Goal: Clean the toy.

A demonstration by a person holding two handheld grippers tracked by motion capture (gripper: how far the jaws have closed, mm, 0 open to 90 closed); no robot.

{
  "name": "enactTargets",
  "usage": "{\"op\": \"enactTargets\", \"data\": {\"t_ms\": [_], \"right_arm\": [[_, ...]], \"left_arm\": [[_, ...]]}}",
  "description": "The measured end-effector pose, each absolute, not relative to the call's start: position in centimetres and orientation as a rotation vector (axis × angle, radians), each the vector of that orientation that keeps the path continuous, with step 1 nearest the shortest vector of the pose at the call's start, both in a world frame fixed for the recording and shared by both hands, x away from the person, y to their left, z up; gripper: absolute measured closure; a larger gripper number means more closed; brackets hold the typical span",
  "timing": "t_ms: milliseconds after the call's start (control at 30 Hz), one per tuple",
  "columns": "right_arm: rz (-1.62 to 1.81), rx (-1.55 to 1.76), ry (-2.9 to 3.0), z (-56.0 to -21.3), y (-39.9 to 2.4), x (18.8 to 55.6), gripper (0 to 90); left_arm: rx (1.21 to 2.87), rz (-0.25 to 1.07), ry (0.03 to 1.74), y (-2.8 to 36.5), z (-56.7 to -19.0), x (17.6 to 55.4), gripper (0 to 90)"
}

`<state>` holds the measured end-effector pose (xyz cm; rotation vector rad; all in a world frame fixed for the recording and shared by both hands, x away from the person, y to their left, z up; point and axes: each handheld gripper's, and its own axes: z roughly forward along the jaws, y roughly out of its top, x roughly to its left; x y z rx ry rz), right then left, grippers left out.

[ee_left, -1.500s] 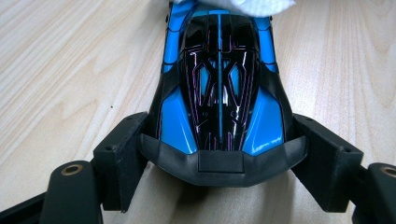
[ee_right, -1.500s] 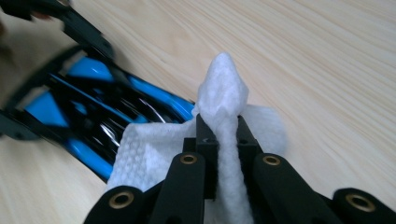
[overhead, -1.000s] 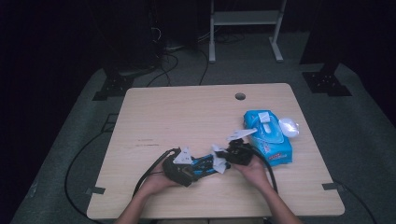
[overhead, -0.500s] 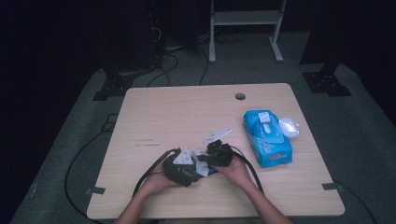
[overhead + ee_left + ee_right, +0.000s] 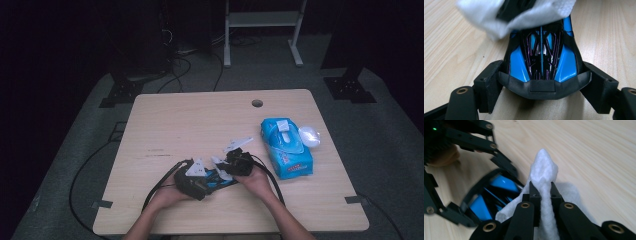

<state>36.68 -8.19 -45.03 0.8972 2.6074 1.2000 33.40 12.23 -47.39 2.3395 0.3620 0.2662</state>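
On the wooden counter [image 5: 170, 125], the left hand-held gripper [image 5: 541, 82] is clamped on a blue and black toy car [image 5: 541, 60], while the right hand-held gripper [image 5: 541, 195], at its 3 o'clock in the high view, pinches a white wipe [image 5: 543, 173] touching the car.

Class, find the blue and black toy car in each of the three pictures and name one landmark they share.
High view: the toy car lies low of centre, between the two grippers.
Left gripper view: centre, its sides clamped between the left gripper's jaws.
Right gripper view: lower left, behind the wipe.
Shared landmark: the white wipe pinched in the right gripper, at the car.
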Motion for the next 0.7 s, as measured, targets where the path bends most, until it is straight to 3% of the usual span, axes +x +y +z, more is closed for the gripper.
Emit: {"op": "enactTargets", "data": {"t_ms": [200,433,633,700], "right_arm": [[1.173,0.981,2.585,-45.2,-11.0,37.4,85.8],[1.2,0.896,2.607,-45.0,-8.8,36.7,85.7],[1.144,0.986,2.547,-45.3,-12.6,36.5,85.8],[1.238,0.956,2.549,-45.3,-13.1,34.9,85.7]], "left_arm": [[2.337,0.258,0.36,12.1,-47.4,33.5,24.3],[2.348,0.268,0.355,12.1,-47.3,33.4,24.3],[2.343,0.262,0.354,12.2,-47.4,33.5,24.3],[2.345,0.259,0.355,12.1,-47.4,33.5,24.3]]}}
